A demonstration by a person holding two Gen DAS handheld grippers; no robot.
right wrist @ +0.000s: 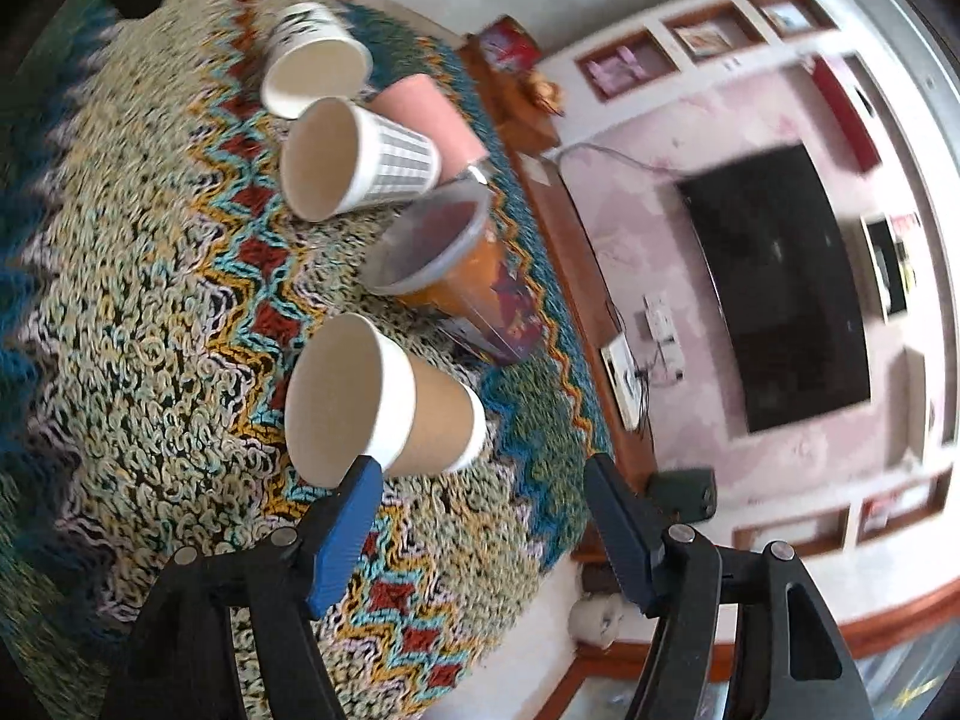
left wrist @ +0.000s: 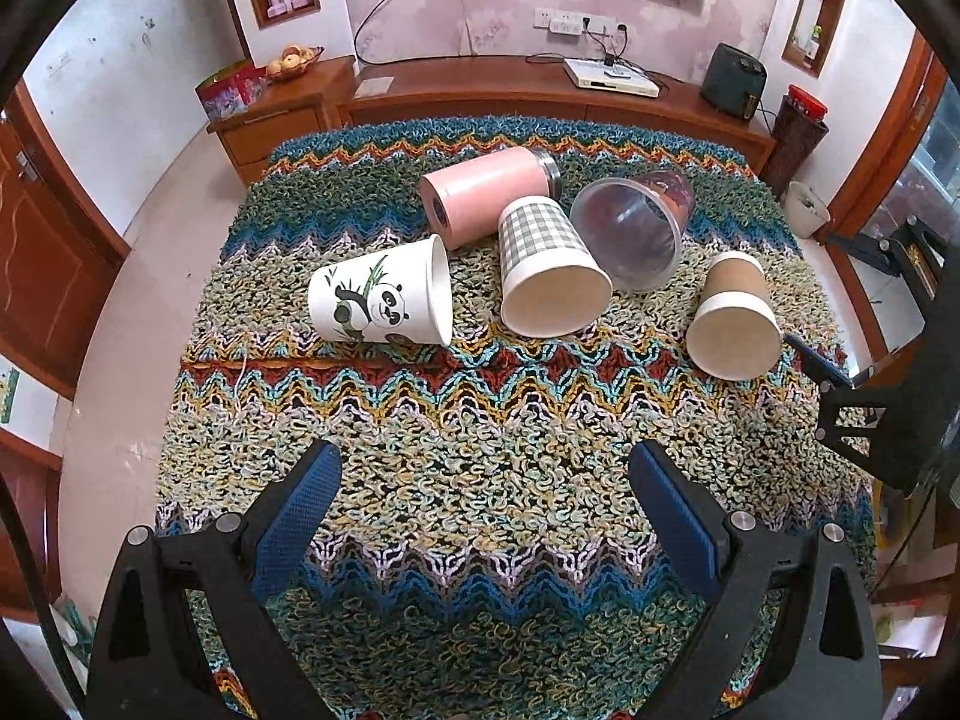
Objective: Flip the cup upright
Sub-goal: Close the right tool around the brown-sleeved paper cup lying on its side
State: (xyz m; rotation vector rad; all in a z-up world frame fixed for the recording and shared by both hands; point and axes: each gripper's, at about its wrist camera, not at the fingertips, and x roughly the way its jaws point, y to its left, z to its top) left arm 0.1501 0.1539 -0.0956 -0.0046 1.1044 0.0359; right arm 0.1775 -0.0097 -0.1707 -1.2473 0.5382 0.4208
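Several cups lie on their sides on a zigzag woven cloth (left wrist: 480, 420): a panda cup (left wrist: 381, 300), a pink tumbler (left wrist: 489, 195), a checked cup (left wrist: 549, 267), a clear plastic cup (left wrist: 636, 228) and a brown paper cup (left wrist: 735, 315). My left gripper (left wrist: 486, 468) is open and empty, over the cloth well short of the cups. My right gripper (right wrist: 483, 471) is open, rolled sideways, its fingers (right wrist: 354, 504) just short of the brown cup (right wrist: 384, 396). The right gripper also shows at the right edge of the left wrist view (left wrist: 840, 384). The other cups show in the right wrist view: checked (right wrist: 360, 159), clear (right wrist: 450, 264), panda (right wrist: 315, 60).
A wooden TV cabinet (left wrist: 510, 90) stands behind the table with a white set-top box (left wrist: 609, 75), a dark speaker (left wrist: 732, 78) and a red tin (left wrist: 231, 90). The table edge drops to pale floor (left wrist: 150, 300) on the left.
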